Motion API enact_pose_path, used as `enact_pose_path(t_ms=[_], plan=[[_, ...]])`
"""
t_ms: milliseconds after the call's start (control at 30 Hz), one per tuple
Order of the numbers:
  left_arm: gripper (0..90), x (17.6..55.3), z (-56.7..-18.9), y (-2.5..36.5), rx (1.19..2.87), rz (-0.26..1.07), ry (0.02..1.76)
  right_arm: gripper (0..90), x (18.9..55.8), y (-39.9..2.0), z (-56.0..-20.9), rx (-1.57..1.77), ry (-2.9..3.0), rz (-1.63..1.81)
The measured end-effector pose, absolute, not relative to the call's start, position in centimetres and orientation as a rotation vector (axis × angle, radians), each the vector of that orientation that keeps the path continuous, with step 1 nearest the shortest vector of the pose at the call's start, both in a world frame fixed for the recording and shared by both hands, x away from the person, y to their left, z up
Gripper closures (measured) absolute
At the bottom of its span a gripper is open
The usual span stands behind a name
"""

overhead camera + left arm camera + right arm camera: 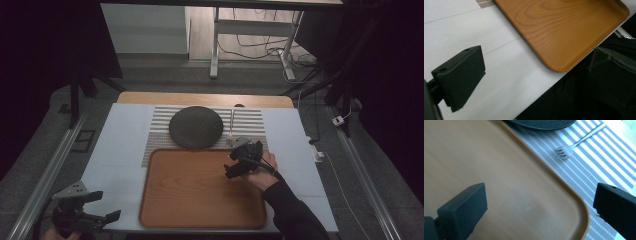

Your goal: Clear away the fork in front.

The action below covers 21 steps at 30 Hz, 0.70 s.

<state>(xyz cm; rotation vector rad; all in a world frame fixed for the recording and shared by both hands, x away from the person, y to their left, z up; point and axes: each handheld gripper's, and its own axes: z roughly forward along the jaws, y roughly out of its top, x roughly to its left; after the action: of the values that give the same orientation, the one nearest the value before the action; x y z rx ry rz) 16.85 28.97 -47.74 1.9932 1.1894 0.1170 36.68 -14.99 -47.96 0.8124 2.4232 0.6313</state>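
Wooden tray (200, 187) sits in front of you on the white table (115, 145), its far edge touching the striped placemat (250, 122). Dim light makes the fork (232, 125) hard to read from the high view; it lies on the placemat just right of the dark round plate (195, 127), and your right gripper (241, 159) covers its near end. Your right gripper view cuts the plate off at the top but shows the fork's tines pointing toward the tray's corner. That gripper hovers over the tray's far right corner, wrist angled inward, jaws wide apart and empty. Your left gripper (100, 206) hangs at the table's near left edge, partly out of frame, jaws also apart.
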Motion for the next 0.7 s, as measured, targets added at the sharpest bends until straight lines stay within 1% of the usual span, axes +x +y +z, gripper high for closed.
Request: enact_pose_path(t_ms=[400,567,700], plan=[[0.0,16.9,-47.8,29.0,1.994,0.112,1.186,0.0,41.4,-14.1,-48.2,0.819,2.37,0.56],[0.0,16.9,-47.8,29.0,1.994,0.111,1.186,8.4,42.9,-13.5,-48.5,0.796,2.355,0.522],[0.0,16.9,-47.8,29.0,1.996,0.109,1.186,19.5,43.8,-13.1,-49.0,0.738,2.351,0.469]])
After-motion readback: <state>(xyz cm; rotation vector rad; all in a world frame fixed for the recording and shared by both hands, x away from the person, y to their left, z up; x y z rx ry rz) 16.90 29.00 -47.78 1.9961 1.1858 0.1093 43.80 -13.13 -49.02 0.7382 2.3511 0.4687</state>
